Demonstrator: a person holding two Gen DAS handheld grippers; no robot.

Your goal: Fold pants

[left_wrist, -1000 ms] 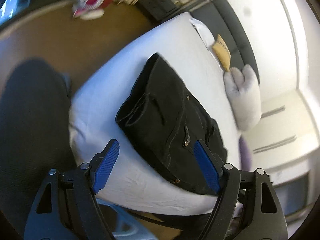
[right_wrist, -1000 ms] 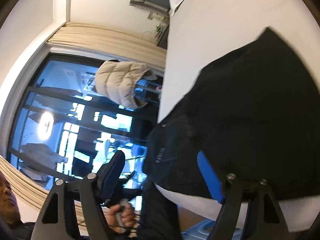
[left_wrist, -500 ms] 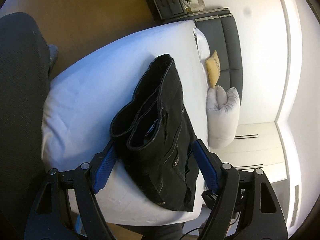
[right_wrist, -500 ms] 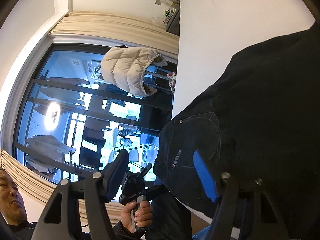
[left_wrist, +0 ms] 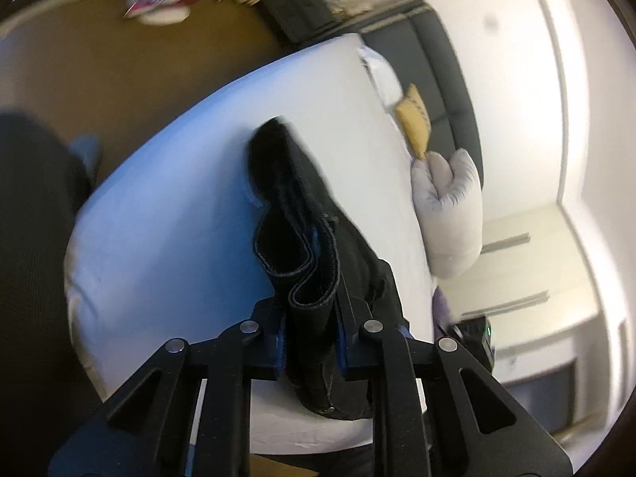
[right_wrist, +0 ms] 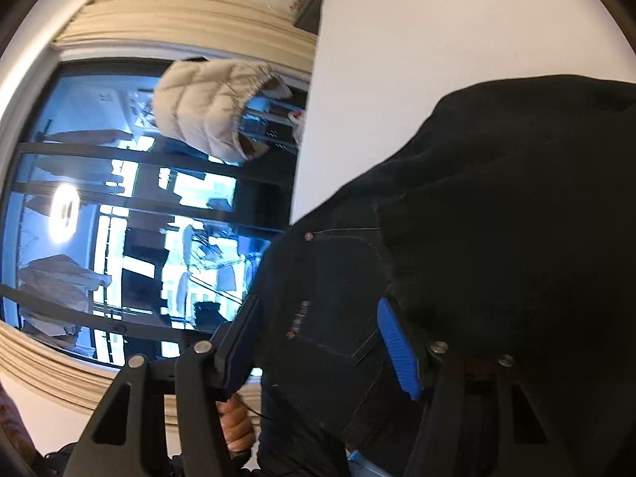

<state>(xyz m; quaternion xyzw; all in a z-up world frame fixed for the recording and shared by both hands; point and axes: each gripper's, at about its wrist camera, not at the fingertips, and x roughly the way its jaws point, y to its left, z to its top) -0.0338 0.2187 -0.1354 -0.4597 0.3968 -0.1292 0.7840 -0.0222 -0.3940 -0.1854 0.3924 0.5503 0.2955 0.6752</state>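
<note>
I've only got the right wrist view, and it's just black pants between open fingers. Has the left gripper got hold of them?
Observer: Yes, the left gripper is shut on a bunched edge of the pants.
Operator: Are the pants on the bed?
Observer: The far end lies on the white bed. The gripped end stands up between the fingers.
Operator: Anything close by?
Observer: A grey pillow sits at the bed's far edge, apart from the pants.
</note>
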